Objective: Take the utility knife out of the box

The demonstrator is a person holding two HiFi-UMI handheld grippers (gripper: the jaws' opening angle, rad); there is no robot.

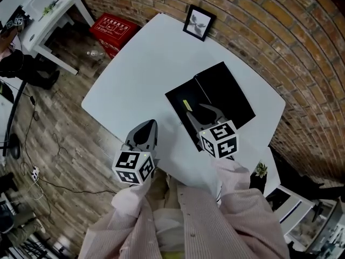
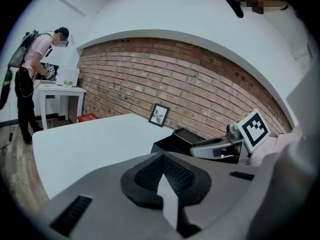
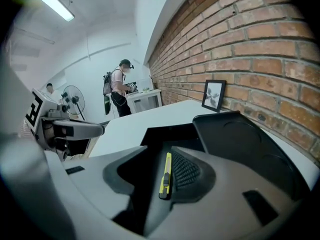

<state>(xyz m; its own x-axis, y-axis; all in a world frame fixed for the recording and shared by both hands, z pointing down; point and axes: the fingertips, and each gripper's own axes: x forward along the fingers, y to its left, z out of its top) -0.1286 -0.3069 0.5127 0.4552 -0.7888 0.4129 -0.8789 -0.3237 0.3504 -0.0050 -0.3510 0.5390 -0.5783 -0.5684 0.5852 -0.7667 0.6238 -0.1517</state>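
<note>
The slim yellow utility knife (image 3: 165,176) lay in the open black box (image 3: 172,134), framed by the wide-spread jaws of the right gripper (image 3: 162,158). Lowering squarely over its handle would likely grip best. The left gripper (image 2: 161,159) hovered closed, empty.

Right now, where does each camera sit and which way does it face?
Head view: on the head, looking steeply down on the table and box; sleeves and both grippers show.
Left gripper view: on the left gripper, facing across the table to the wall; shut jaws show.
Right gripper view: on the right gripper, open over the knife, facing along the wall.
All three share the box and frame.
</note>
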